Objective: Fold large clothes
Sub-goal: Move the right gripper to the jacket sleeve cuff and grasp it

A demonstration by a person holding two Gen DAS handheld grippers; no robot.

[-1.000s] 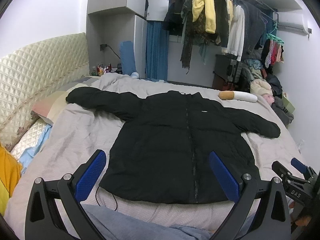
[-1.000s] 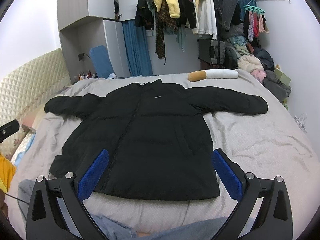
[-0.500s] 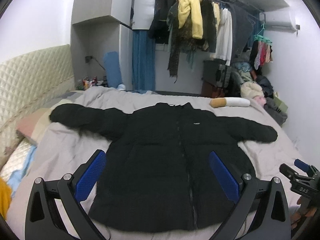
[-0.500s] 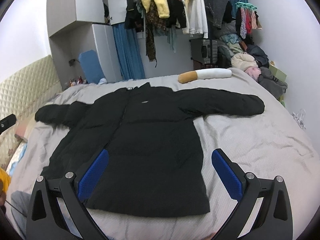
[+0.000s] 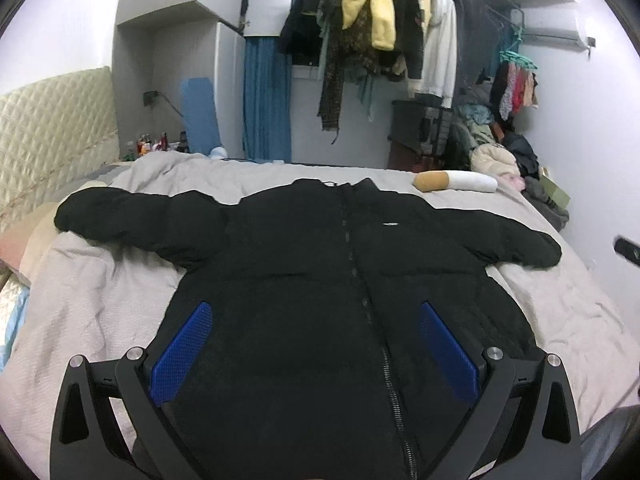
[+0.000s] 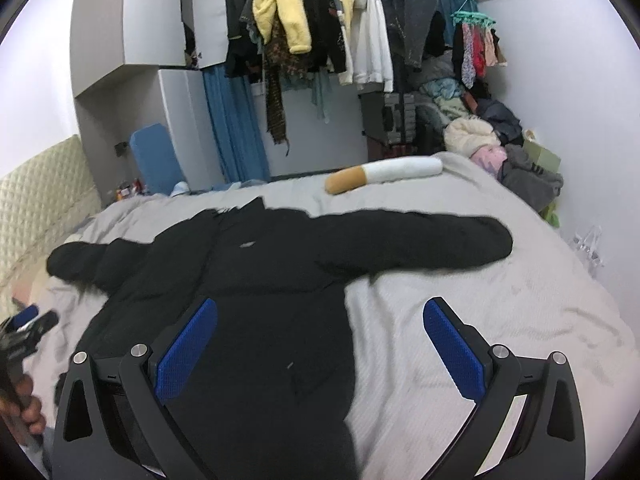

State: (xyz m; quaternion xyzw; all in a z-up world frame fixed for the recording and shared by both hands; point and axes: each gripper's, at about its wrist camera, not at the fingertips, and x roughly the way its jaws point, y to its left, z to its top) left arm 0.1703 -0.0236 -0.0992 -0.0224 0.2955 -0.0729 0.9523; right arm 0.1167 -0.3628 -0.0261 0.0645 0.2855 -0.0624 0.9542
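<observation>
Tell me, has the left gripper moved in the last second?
Yes. The left gripper has come forward over the black jacket: earlier the hem lay ahead of its fingers, and now the jacket fills the view beneath them.

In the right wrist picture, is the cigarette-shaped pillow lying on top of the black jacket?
No, the cigarette-shaped pillow lies on the grey bed cover beyond the black puffer jacket, with bare cover between them.
</observation>
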